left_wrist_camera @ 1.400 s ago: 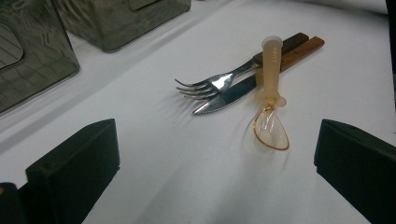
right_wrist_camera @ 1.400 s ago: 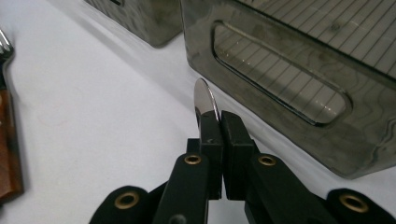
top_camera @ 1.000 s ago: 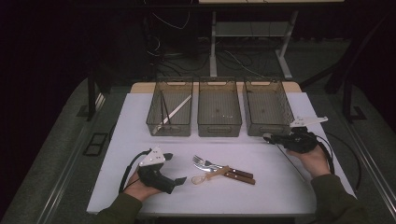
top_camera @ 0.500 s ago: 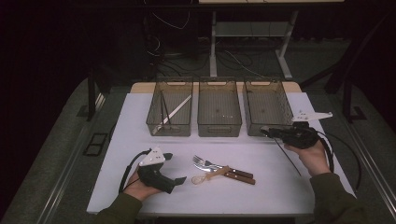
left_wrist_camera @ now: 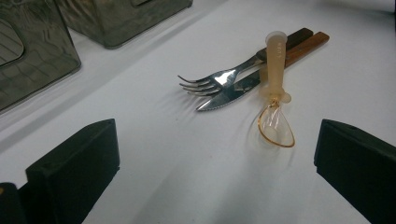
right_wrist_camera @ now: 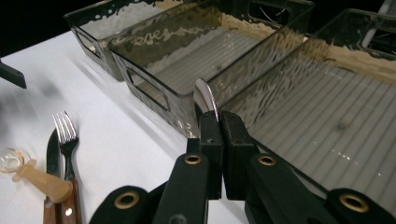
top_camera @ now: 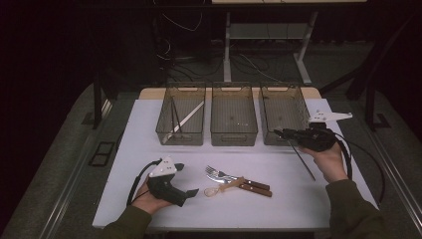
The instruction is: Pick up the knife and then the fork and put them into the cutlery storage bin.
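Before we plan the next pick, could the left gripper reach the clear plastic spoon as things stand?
Probably yes: the left gripper is open and aimed at the spoon, with bare table between; the spoon's handle rests across the fork and knife.

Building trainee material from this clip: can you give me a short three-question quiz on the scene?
1. True or false: the right gripper is shut on a thin metal utensil.
2. What lies across the fork and knife? A) a chopstick B) an amber plastic spoon C) a whisk
3. How many clear bins stand in the row, and are the jaws of the left gripper open or shut?
Key: 1 true; 2 B; 3 three, open.
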